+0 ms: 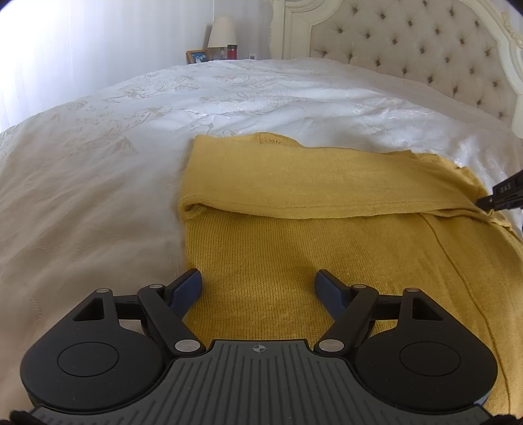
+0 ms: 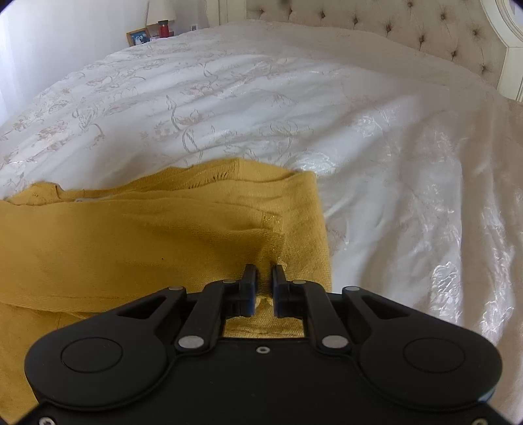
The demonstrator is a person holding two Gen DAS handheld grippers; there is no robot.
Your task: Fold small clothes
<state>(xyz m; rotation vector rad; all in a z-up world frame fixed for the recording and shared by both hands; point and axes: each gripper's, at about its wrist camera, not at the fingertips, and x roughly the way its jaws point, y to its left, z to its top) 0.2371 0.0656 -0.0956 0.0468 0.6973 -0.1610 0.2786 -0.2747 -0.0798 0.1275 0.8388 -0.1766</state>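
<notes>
A mustard-yellow knit garment (image 1: pixel 294 229) lies flat on the white bedspread (image 1: pixel 98 170), with its far part folded toward me so a folded edge runs across it. My left gripper (image 1: pixel 258 278) is open and empty, hovering over the garment's near left part. My right gripper (image 2: pixel 264 271) is shut on the garment's folded edge (image 2: pixel 271 251) near its right side. The right gripper's tip also shows at the right edge of the left wrist view (image 1: pixel 500 199), pinching that edge.
A tufted headboard (image 1: pixel 425 49) stands at the back right. A nightstand with a lamp (image 1: pixel 222 31), a picture frame (image 1: pixel 197 56) and a red jar (image 1: pixel 232 51) stands beyond the bed. Bare bedspread (image 2: pixel 392 163) lies left, right and beyond the garment.
</notes>
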